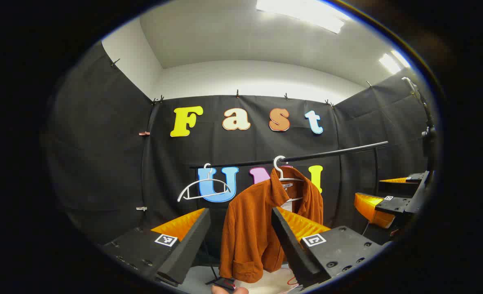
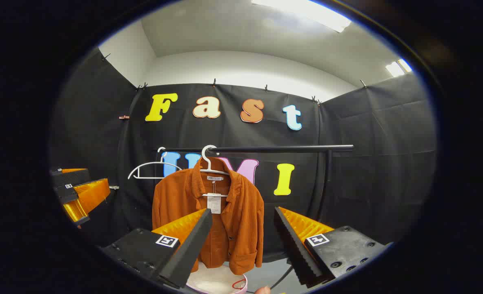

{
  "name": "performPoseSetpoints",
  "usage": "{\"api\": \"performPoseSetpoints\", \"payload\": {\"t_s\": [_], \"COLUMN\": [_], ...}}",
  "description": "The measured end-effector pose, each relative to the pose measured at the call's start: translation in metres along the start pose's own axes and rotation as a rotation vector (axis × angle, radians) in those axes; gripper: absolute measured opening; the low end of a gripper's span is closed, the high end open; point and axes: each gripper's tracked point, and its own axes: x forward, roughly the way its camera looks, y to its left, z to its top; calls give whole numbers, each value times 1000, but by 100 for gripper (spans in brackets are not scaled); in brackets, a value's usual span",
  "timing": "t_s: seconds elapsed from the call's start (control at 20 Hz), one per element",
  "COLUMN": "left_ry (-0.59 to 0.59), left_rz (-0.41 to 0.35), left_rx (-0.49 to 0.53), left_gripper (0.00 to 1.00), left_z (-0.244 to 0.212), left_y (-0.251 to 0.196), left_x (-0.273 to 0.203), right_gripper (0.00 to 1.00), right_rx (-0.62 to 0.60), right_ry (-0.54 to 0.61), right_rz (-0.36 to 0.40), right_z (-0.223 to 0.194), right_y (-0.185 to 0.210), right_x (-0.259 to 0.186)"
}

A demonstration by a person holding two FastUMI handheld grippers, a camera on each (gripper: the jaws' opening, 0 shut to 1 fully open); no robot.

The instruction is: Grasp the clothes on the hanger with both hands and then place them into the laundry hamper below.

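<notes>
Left gripper view, left to right: empty white plastic hanger (image 1: 203, 188) hooked at the left end of a black metal rail (image 1: 331, 152); left claw (image 1: 240, 222) in the near foreground, fingers spread wide, gripping nothing; rust-orange corduroy jacket (image 1: 251, 228) seen in the gap between those fingers, far off, hung on a second white hanger (image 1: 282, 173) from the rail; pale round laundry hamper (image 1: 272, 281) glimpsed below the jacket's hem; right claw (image 1: 382, 200) at the far right edge, jaws parted, well apart from the jacket.

Right gripper view, left to right: left claw (image 2: 76, 192) at the left edge, jaws parted, holding nothing; empty hanger (image 2: 153, 169) on the rail (image 2: 282, 149); jacket (image 2: 225, 220) just to its right, facing front, a paper tag at the collar, untouched by either claw; right claw (image 2: 243, 224) in the near foreground, fingers wide apart, empty; hamper rim (image 2: 221, 281) low between the fingers, under the jacket.
</notes>
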Motion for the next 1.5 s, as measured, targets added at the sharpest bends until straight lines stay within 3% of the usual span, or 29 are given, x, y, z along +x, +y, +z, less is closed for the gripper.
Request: {"api": "performPoseSetpoints", "payload": {"t_s": [0.95, 1.25, 1.5], "left_ry": [21, 20, -5], "left_rz": [-24, -115, -123], "left_rx": [19, 10, 37], "left_gripper": [98, 95, 98], "left_z": [-11, -32, -61], "left_y": [-17, -71, -100], "left_x": [13, 71, 143], "right_gripper": [97, 97, 98], "right_rx": [7, 10, 39], "right_ry": [11, -9, -47], "right_rz": [-9, 21, 118], "right_z": [-7, -12, -29], "right_y": [-12, -23, -26], "right_x": [5, 36, 90]}}
